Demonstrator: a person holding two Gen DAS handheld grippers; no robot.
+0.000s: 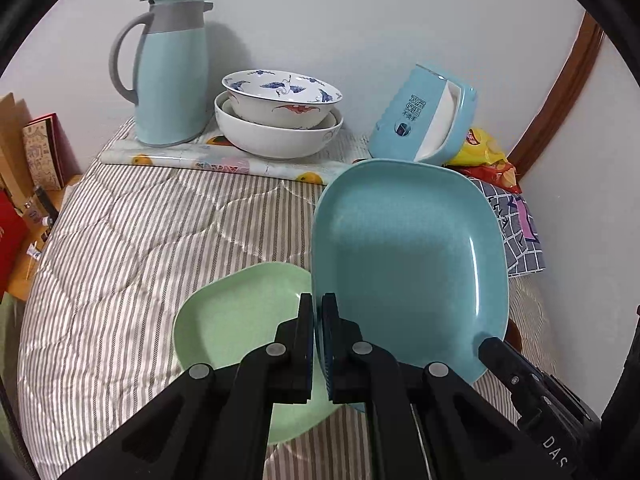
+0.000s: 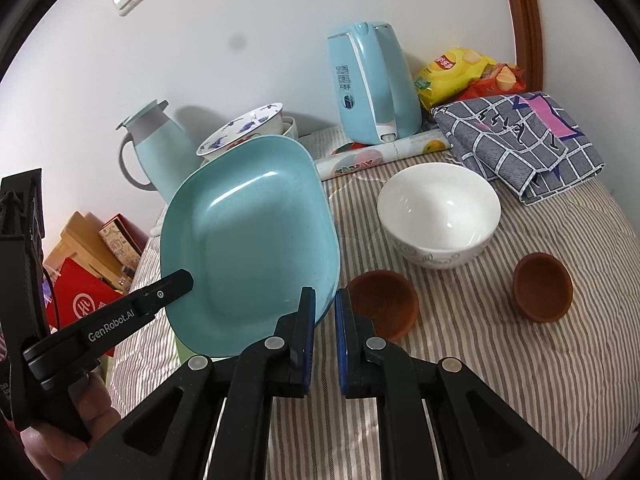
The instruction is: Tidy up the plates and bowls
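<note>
Black two-finger left gripper (image 1: 318, 312) is shown clenched on the near rim of a teal square plastic plate (image 1: 408, 256), which is held tilted, well off level, above a pale green square plate (image 1: 236, 320) lying flat on the striped quilted cover (image 1: 132, 240). The right gripper (image 2: 322, 304) is seen with its jaws narrowly parted beside the opposite rim of the teal plate; whether that rim is actually gripped cannot be told. The step in hand is judged to be the stacking of the teal plate onto the green one; the next move would call for the held plate to be levelled, centred over the green plate, lowered and then released. Both grippers are pointed forward and slightly downward over the cover, approaching the plate from opposite sides. Farther out, a white ceramic bowl (image 2: 438, 216) and two small brown bowls (image 2: 384, 308) (image 2: 542, 286) remain unsorted, while two nested bowls (image 1: 280, 116), the upper one painted blue and red, stand by the wall between a teal jug (image 1: 172, 72) and a teal kettle (image 1: 424, 116).
</note>
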